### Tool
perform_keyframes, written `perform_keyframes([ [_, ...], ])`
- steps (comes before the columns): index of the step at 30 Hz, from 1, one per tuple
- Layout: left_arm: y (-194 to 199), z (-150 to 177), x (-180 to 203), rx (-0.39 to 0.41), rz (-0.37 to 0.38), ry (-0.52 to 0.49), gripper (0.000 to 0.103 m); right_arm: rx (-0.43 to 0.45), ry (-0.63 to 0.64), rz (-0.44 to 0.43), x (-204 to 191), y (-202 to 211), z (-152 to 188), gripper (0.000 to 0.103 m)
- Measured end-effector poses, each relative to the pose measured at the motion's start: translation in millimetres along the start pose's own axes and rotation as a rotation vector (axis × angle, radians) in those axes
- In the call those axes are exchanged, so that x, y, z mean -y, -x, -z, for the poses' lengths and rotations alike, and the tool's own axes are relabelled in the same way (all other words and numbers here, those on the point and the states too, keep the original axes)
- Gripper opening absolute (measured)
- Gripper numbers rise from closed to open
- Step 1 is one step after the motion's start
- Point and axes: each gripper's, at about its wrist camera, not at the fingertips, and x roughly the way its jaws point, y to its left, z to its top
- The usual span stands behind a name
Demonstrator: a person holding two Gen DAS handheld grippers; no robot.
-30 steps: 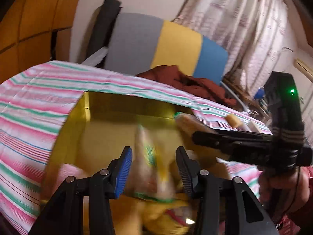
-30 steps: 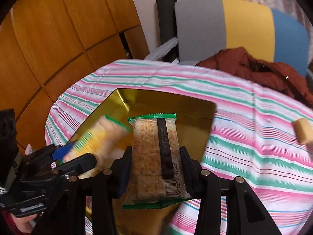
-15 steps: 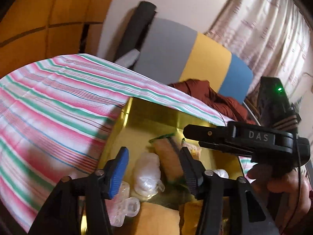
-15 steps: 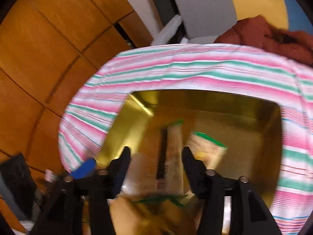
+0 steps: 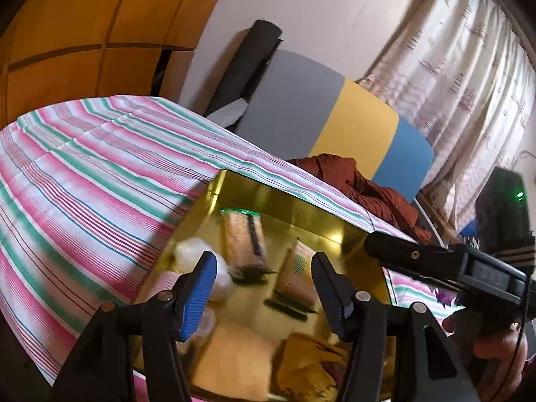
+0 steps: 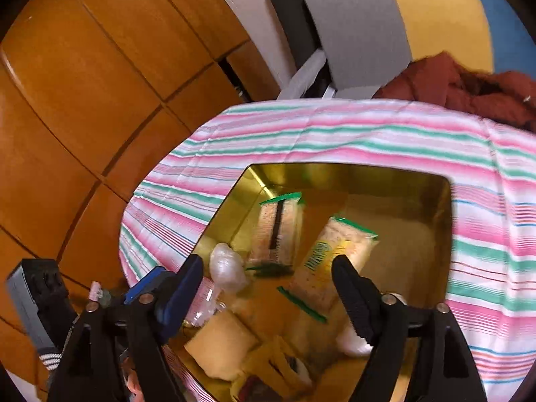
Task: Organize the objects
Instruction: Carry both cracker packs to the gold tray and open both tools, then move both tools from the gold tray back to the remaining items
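Two flat cracker packets in clear film with green sealed ends lie inside the shiny gold metal tin (image 6: 435,207): the one with the dark seam strip (image 6: 278,231) (image 5: 244,238) sits toward the tin's far left corner, and the one with the yellow label (image 6: 331,261) (image 5: 298,274) lies just beside it, angled. Both are probably light, with slick crinkly film over brittle crackers, so a gentle pinch across the narrow width, mid-length, suits them better than the flimsy end seals. A soft white plastic-wrapped lump (image 6: 227,268) rests by the tin's left wall; the yellowish items nearer the cameras are too blurred to name.

The tin sits on a pink, green and white striped cloth (image 6: 335,134).

The right gripper (image 6: 268,298) hangs above the tin, pitched downward; its jaws have just been opening and stand wide, with nothing between them. The left gripper (image 5: 264,288) tilts down likewise, its jaws also just parted and empty.
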Motion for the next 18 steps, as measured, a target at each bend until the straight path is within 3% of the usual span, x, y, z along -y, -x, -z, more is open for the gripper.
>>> perform_keyframes([
  [7,10,18,45,-0.003,0.038,-0.109,0.060,0.115,0.097,0.141,6,55,23,0.103],
  [12,14,31,76,-0.027,0.081,-0.178,0.060,0.129,0.083,0.240,31,78,37,0.103],
  [18,15,52,120,-0.075,0.159,-0.281,0.060,0.206,0.039,0.378,73,114,58,0.103],
])
